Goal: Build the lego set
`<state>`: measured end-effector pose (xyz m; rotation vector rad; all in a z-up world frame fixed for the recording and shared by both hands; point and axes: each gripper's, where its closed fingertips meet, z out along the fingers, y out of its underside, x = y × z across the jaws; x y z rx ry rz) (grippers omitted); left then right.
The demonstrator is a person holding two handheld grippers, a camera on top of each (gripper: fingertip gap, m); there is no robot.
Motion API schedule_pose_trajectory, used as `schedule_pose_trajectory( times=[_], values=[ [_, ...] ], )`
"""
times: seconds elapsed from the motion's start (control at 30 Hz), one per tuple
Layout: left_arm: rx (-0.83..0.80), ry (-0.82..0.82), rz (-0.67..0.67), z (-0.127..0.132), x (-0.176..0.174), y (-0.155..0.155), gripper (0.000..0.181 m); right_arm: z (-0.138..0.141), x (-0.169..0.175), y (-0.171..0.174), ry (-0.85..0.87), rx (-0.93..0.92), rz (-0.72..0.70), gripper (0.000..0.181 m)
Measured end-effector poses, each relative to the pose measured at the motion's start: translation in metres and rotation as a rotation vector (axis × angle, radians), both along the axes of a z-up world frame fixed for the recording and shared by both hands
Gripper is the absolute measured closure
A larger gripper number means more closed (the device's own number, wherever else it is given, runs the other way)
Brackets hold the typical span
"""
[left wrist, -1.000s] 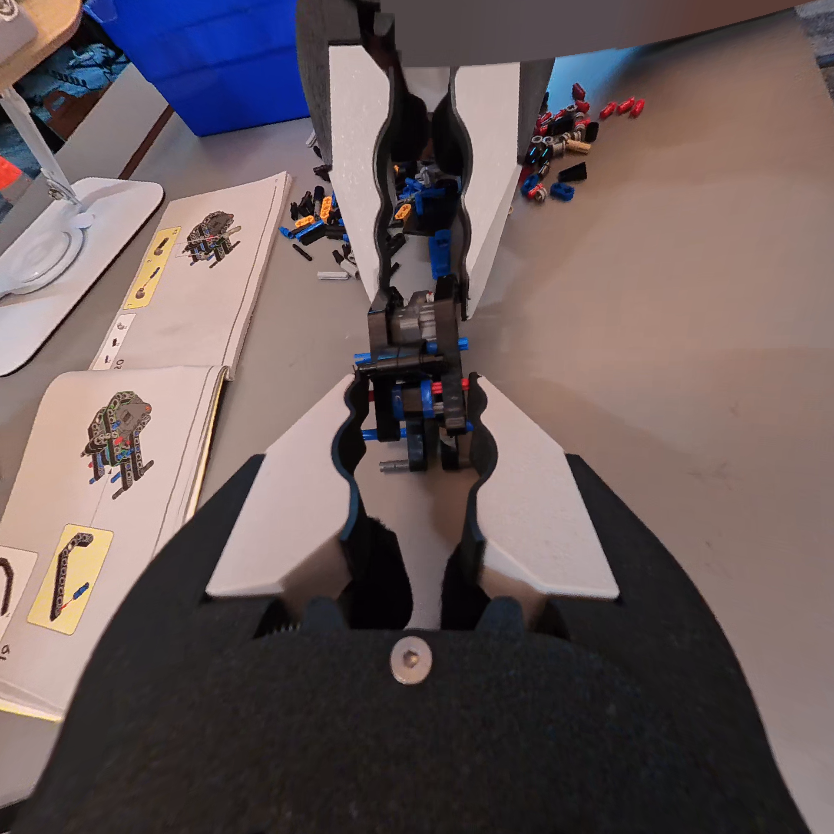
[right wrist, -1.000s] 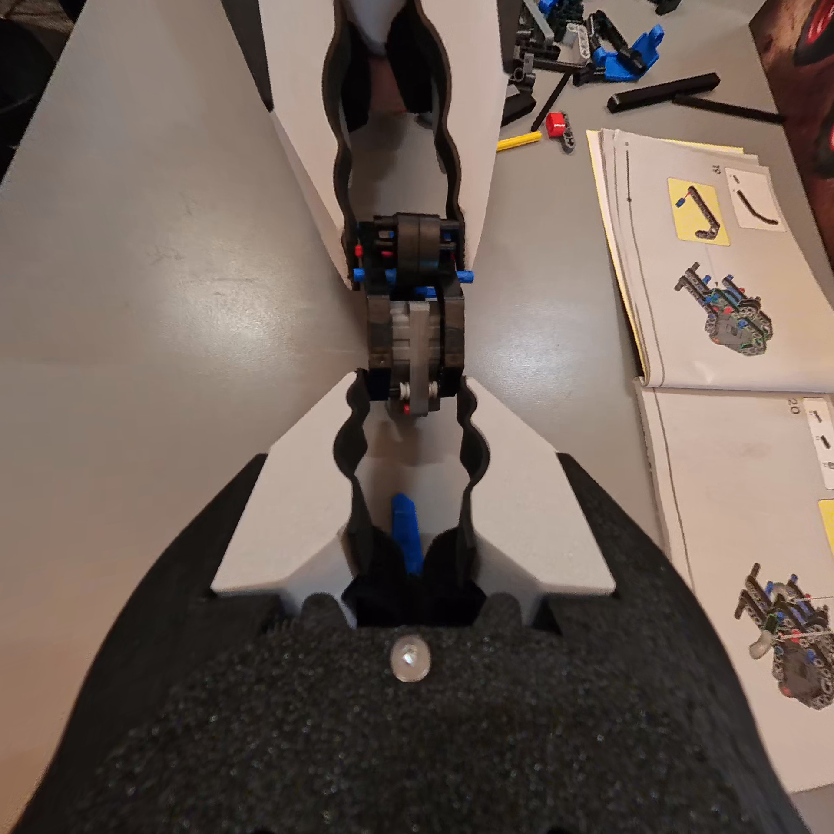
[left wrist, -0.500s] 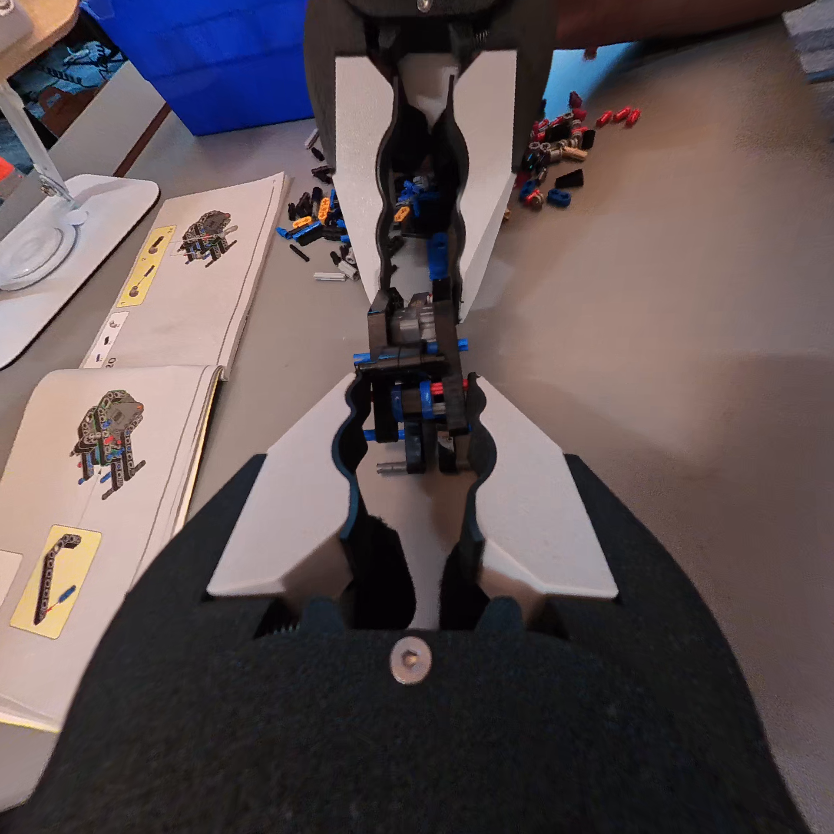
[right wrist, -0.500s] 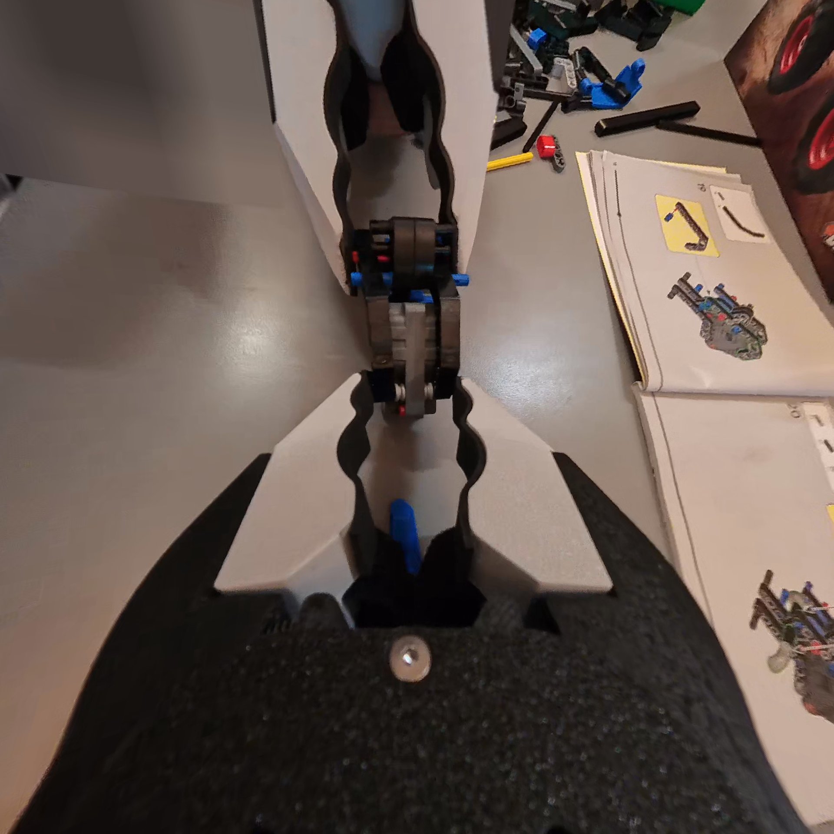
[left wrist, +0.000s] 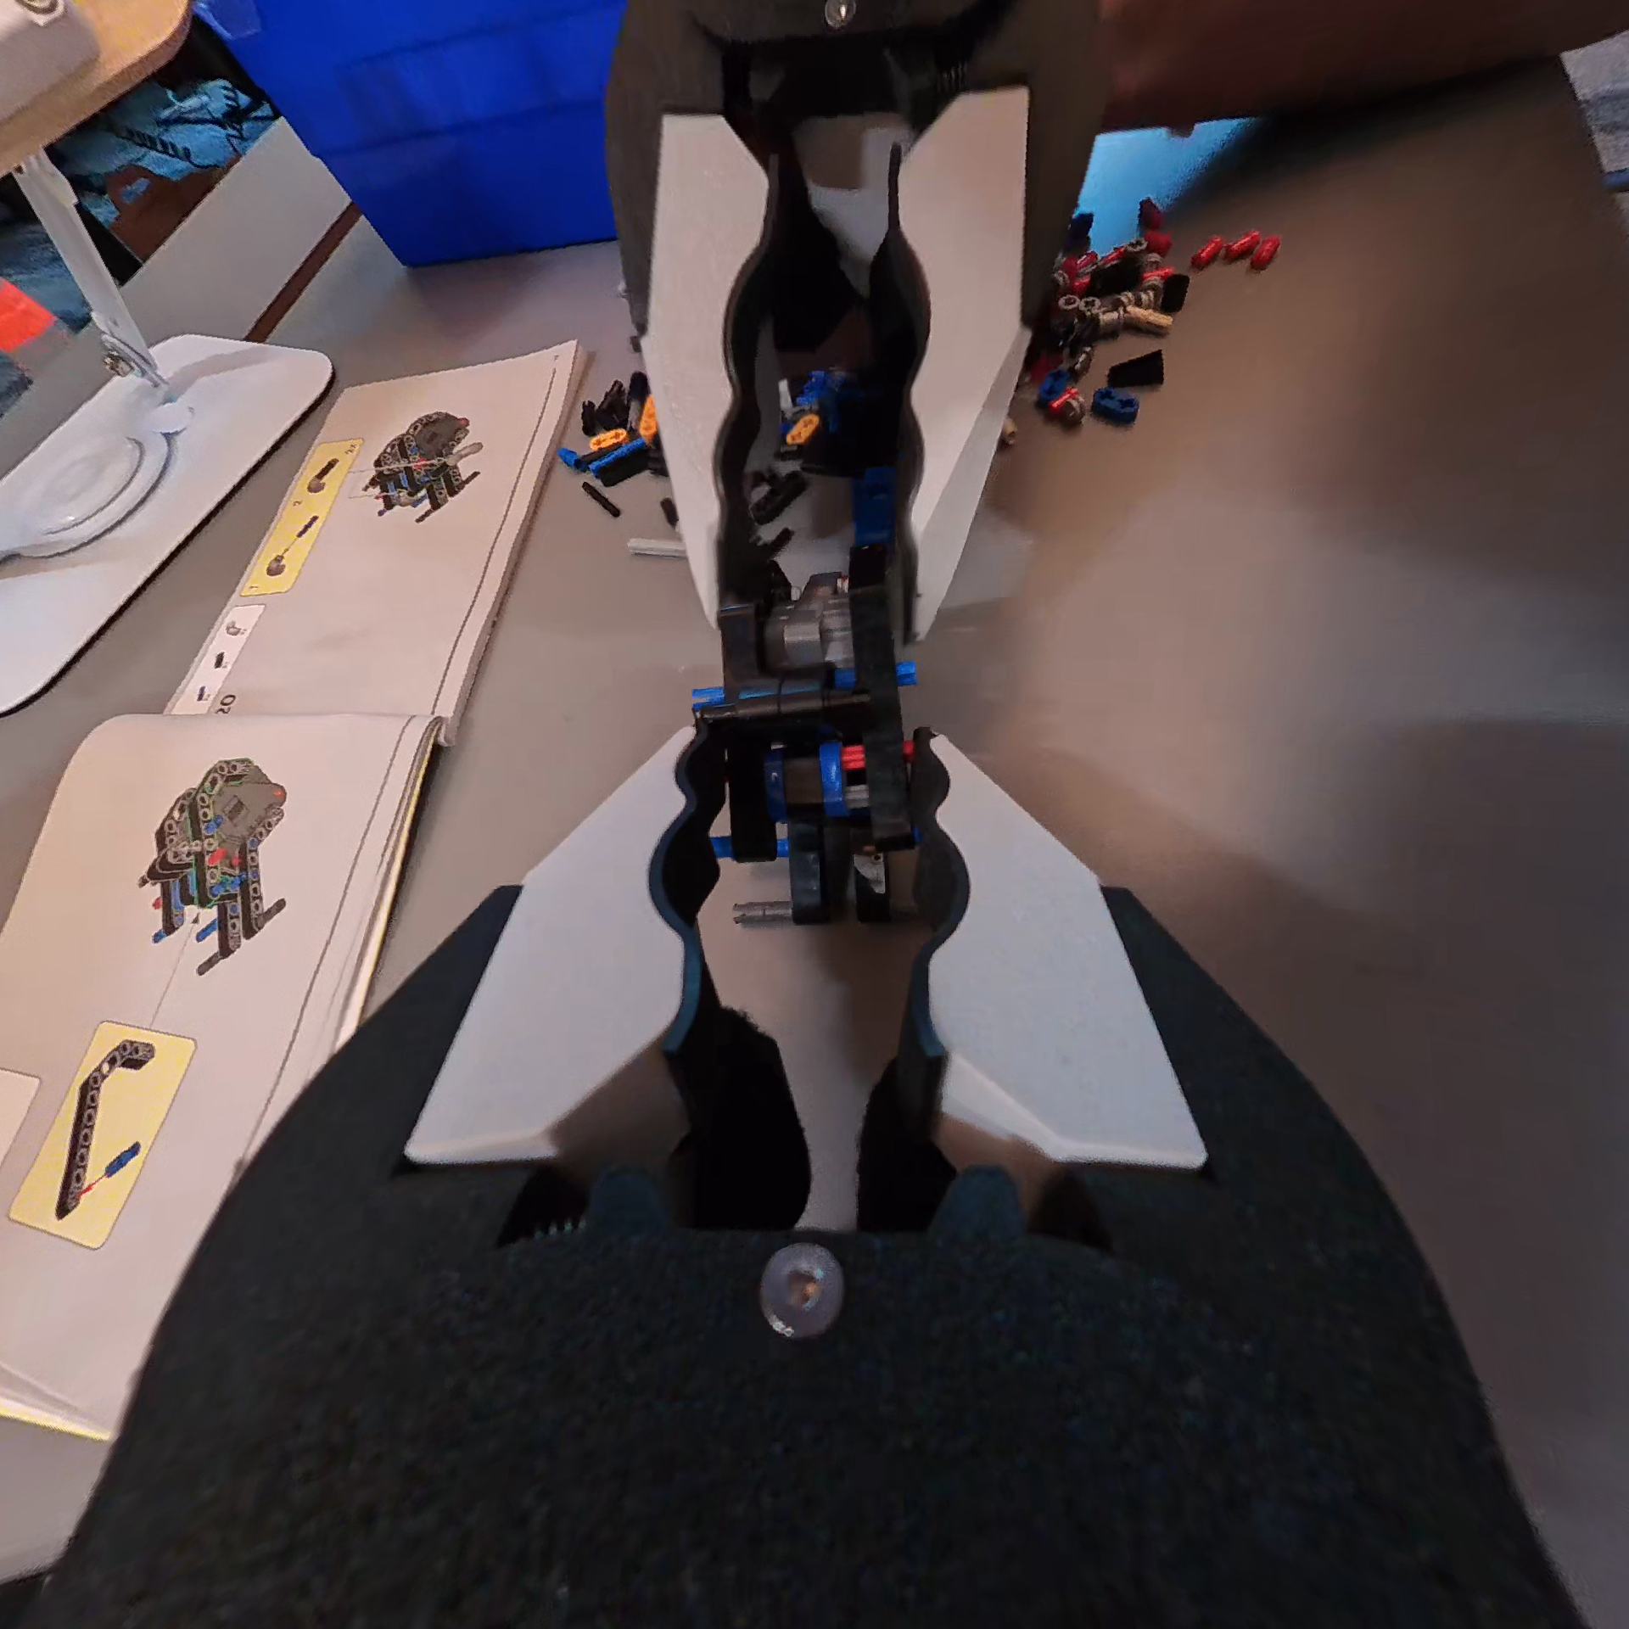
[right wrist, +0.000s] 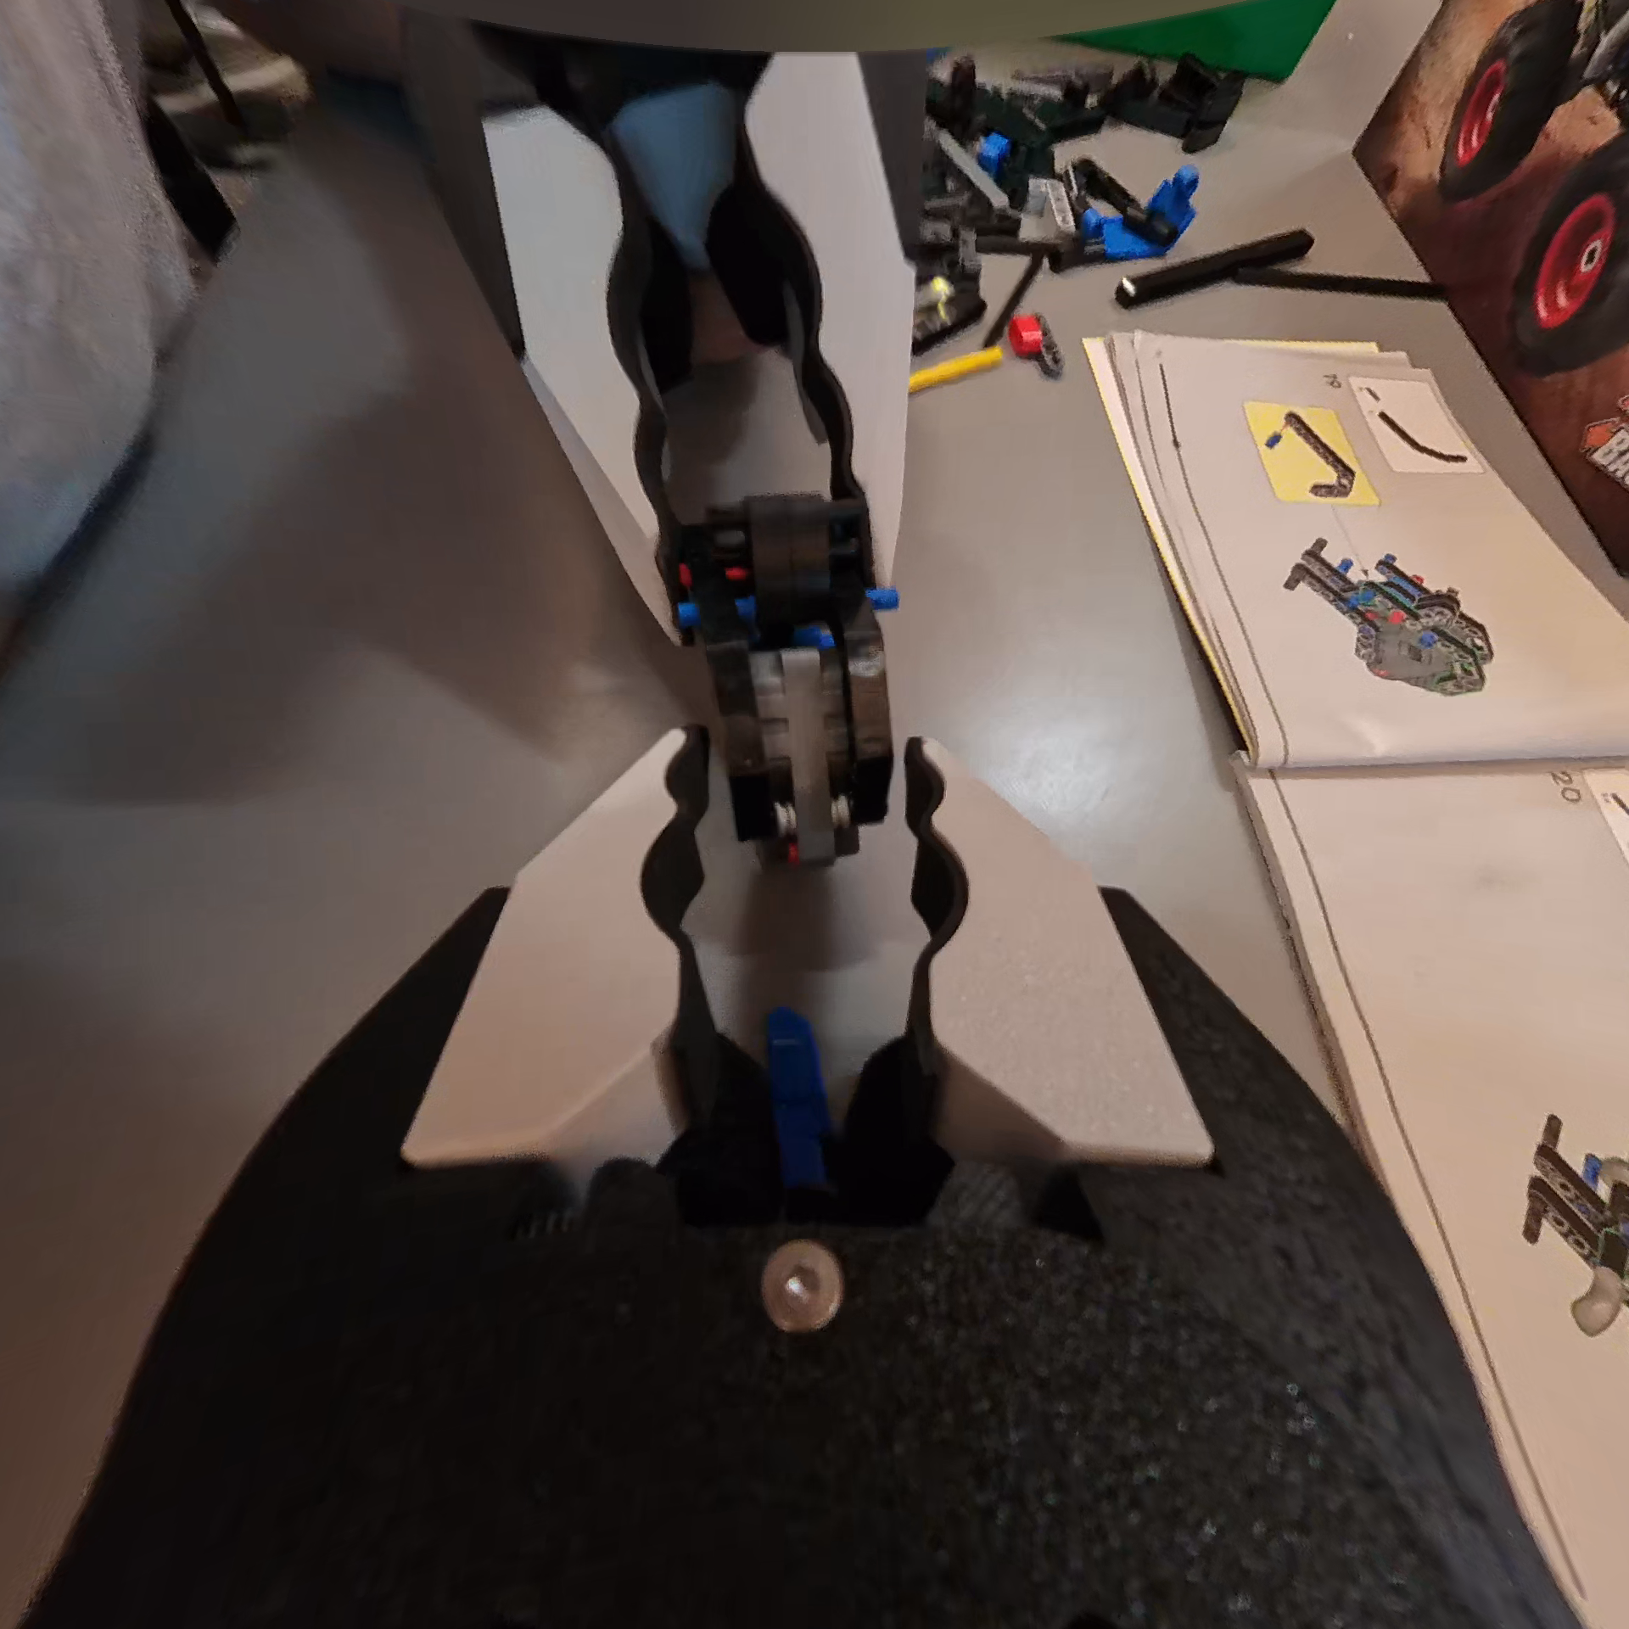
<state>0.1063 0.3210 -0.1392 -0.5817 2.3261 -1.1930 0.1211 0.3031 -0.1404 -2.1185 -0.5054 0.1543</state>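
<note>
- The lego assembly (left wrist: 815, 776), a black and grey block with blue and red pins, is held above the grey desk (left wrist: 1322, 793) between two grippers that face each other
- The left gripper (left wrist: 809, 829) is closed on the assembly's near end; its fingers (left wrist: 688, 846) are pressed against the black side beams, with a narrow gap left between them
- In the right wrist view, the right gripper (right wrist: 798, 784) is seen with its fingers (right wrist: 934, 820) standing slightly apart from the grey end of the assembly (right wrist: 798, 705); a sliver of desk shows on each side, so contact cannot be confirmed
- A blue piece (right wrist: 798, 1102) is lodged deep between the right gripper's fingers, near their base
- An open instruction booklet (left wrist: 264, 837) is laid flat on the desk just beside the grippers
- Loose parts are scattered on the desk farther off: a red, black and blue pile (left wrist: 1111, 308), and black and blue pieces (right wrist: 1058, 211) beyond the booklet
- A blue bin (left wrist: 458, 115) and a white stand base (left wrist: 132, 476) are seen at the desk's far edge
- The printed set box (right wrist: 1516, 220) is stood by the booklet
</note>
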Motion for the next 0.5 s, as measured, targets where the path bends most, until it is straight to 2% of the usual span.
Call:
schedule_pose_trajectory(
  times=[0.1, 0.17, 0.27, 0.5],
  values=[
    [0.004, -0.009, 0.008, 0.000, 0.001, -0.002, 0.140, 0.012, -0.009, 0.005, 0.071, 0.001, 0.013, 0.126],
    [0.009, -0.011, 0.008, 0.000, 0.001, -0.003, 0.140, 0.008, -0.014, 0.008, 0.082, -0.049, 0.032, 0.123],
    [0.026, -0.017, 0.007, 0.000, 0.000, -0.004, 0.140, 0.006, -0.012, 0.012, 0.007, -0.045, 0.041, 0.142],
    [0.023, 0.000, 0.004, 0.000, -0.001, -0.003, 0.142, 0.005, -0.013, 0.012, -0.049, -0.098, 0.079, 0.144]
  ],
)
